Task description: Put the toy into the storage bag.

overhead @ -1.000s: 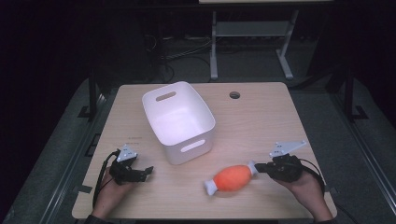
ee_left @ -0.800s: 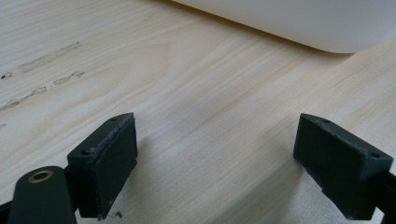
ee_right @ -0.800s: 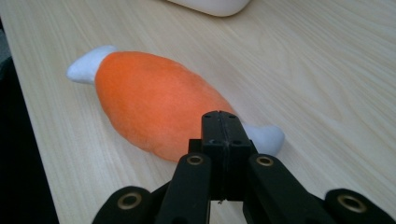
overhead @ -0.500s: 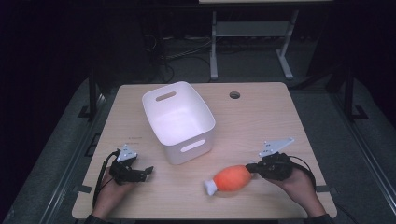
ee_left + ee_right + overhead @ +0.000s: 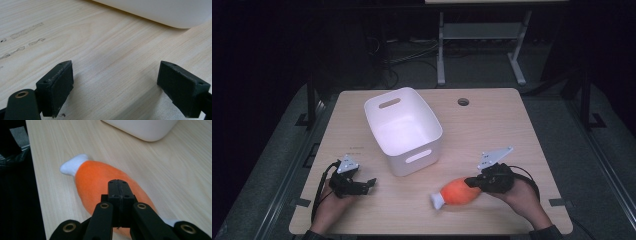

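An orange plush toy [image 5: 454, 192] with a white tip lies on the wooden table [image 5: 492, 130] near the front edge, right of centre. My right gripper [image 5: 473, 182] is over the toy's right end. In the right gripper view its jaws are pressed flat together above the orange body [image 5: 100, 177], and my right gripper [image 5: 119, 187] is shut with nothing visible between them. My left gripper [image 5: 371, 183] rests at the front left, open. In the left gripper view my left gripper [image 5: 122, 87] holds its pads wide apart over bare wood.
A white plastic bin [image 5: 412, 160] with handle slots stands empty at the table's middle, between the two hands. Its rounded wall [image 5: 155, 12] lies just ahead of the left jaws, and its corner [image 5: 142, 127] beyond the toy. A round hole [image 5: 463, 101] sits at the back.
The right hand has slid left, bringing its gripper from the toy's right tip to over its body. The toy and the left gripper have stayed put.
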The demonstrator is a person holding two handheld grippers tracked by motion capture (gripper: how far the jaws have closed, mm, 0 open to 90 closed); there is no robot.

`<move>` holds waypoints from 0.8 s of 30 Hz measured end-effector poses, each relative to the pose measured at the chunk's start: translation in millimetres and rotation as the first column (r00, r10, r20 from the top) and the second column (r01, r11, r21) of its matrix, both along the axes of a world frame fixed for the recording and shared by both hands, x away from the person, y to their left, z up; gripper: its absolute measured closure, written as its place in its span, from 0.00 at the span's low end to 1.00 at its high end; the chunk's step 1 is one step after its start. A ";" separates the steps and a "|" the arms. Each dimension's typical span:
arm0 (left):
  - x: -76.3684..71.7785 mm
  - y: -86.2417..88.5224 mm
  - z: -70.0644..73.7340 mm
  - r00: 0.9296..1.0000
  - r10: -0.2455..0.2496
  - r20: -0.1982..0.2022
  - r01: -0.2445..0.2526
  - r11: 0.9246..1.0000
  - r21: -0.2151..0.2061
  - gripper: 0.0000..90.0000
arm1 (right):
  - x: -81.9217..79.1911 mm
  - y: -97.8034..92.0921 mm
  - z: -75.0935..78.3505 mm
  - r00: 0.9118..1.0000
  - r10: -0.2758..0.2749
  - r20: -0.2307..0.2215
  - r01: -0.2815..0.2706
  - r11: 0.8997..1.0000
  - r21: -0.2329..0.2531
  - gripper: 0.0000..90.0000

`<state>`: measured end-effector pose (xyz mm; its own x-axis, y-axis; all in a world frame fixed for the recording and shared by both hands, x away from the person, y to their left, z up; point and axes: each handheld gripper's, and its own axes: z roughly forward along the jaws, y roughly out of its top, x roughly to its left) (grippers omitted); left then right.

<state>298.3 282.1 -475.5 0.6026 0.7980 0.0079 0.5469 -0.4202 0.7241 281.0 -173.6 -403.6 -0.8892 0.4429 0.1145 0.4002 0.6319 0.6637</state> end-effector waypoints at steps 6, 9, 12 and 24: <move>0.0 0.0 0.0 1.000 0.000 0.000 0.000 1.000 -0.001 0.14 | -0.3 9.9 0.5 0.999 0.036 -0.020 -0.036 0.999 0.014 1.00; -0.1 -0.1 0.0 1.000 0.001 0.000 -0.001 1.000 -0.003 0.14 | -1.0 16.0 0.5 0.998 0.058 -0.026 -0.057 0.998 0.008 1.00; -0.1 -0.1 0.0 1.000 0.000 0.000 0.000 1.000 -0.002 0.14 | -1.8 23.1 -0.4 0.996 0.086 -0.023 -0.086 0.996 0.001 1.00; -0.1 -0.1 0.0 1.000 0.001 0.000 -0.001 1.000 -0.002 0.14 | -8.3 49.8 -8.9 0.982 0.185 -0.048 -0.186 0.982 -0.023 1.00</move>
